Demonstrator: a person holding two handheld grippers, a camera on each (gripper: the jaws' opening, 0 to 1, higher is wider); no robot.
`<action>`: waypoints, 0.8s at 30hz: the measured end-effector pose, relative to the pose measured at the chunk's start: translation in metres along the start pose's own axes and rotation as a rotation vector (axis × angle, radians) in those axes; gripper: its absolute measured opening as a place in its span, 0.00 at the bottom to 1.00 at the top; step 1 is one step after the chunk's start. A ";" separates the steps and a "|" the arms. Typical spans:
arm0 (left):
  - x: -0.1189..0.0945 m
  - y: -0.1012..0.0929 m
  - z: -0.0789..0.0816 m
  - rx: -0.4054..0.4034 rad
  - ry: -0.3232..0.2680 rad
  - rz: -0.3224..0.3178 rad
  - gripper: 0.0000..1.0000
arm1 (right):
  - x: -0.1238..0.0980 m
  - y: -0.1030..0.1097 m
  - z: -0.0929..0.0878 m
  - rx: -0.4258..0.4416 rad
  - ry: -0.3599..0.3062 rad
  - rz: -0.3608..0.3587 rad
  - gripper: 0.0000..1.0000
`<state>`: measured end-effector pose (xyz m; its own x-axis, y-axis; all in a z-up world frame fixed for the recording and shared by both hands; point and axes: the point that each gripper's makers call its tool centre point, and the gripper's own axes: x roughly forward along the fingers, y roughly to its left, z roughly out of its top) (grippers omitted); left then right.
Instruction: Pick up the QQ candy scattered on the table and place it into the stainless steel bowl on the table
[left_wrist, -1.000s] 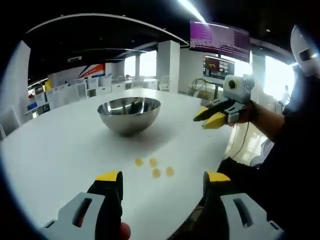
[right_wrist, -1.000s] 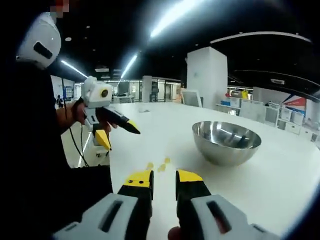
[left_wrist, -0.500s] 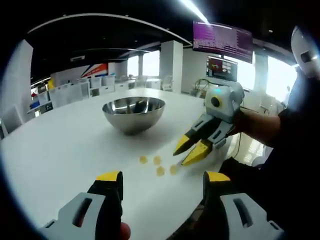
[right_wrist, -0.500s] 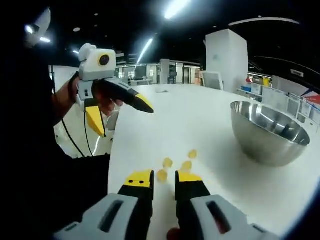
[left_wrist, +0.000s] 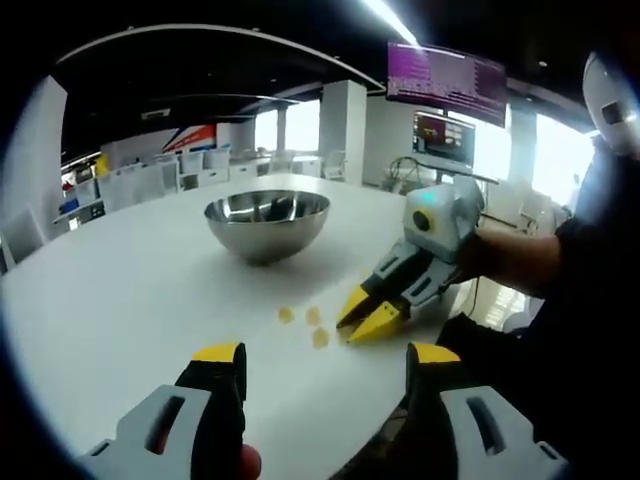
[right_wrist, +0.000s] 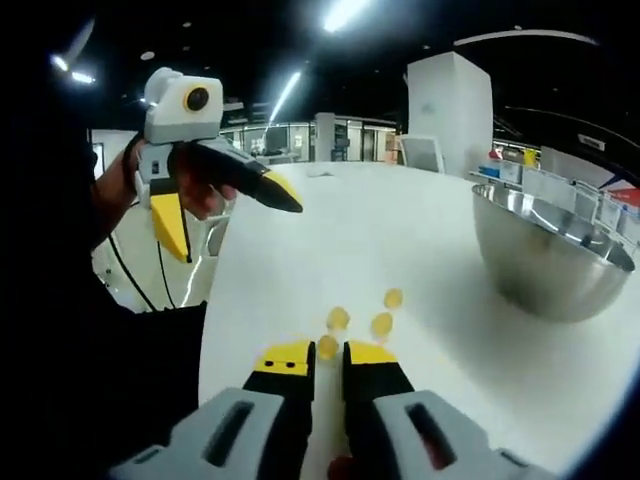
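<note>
So the QQ candies (right_wrist: 338, 318) are little yellow, roundish gummy blobs, sitting in a loose cluster on the white table (left_wrist: 120, 290), near the edge closest to the person. In the right gripper view I count four: one (right_wrist: 327, 347) sits right between the yellow tips of the right gripper (right_wrist: 325, 354), the other three lie just past them. In the left gripper view three pieces (left_wrist: 301, 319) show beside that gripper's tips.

The stainless steel bowl (left_wrist: 267, 224) is shiny, round and deep, standing upright farther in on the table, well apart from the candies.

The right gripper (left_wrist: 363, 316) comes in at a downward slant from the person's hand (left_wrist: 470, 255), tips at the table surface by the cluster. Its jaws are nearly together with only a narrow slot left, and the one candy is in that slot; can't tell if it's actually pinched yet or just sitting there.

The left gripper (left_wrist: 327, 354) is held up off the table, back from the candies, jaws spread wide with nothing in them. In the right gripper view it (right_wrist: 232, 220) hangs in the air off the table edge, gripped by a hand (right_wrist: 195, 190).
</note>
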<state>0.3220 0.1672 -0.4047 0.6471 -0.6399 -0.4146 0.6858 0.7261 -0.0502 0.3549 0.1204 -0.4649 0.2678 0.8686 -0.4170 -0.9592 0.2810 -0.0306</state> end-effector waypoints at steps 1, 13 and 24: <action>0.000 0.000 0.000 -0.001 0.000 0.000 0.65 | 0.000 0.000 0.000 -0.006 -0.001 -0.003 0.10; 0.001 -0.001 -0.002 -0.004 -0.004 -0.011 0.65 | 0.002 -0.001 -0.001 0.014 -0.011 -0.009 0.08; 0.004 -0.003 0.003 0.001 -0.018 -0.031 0.65 | -0.005 -0.003 0.003 0.015 -0.004 -0.025 0.07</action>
<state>0.3234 0.1613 -0.4031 0.6315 -0.6661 -0.3969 0.7057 0.7058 -0.0618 0.3564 0.1162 -0.4602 0.2919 0.8628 -0.4127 -0.9508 0.3086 -0.0272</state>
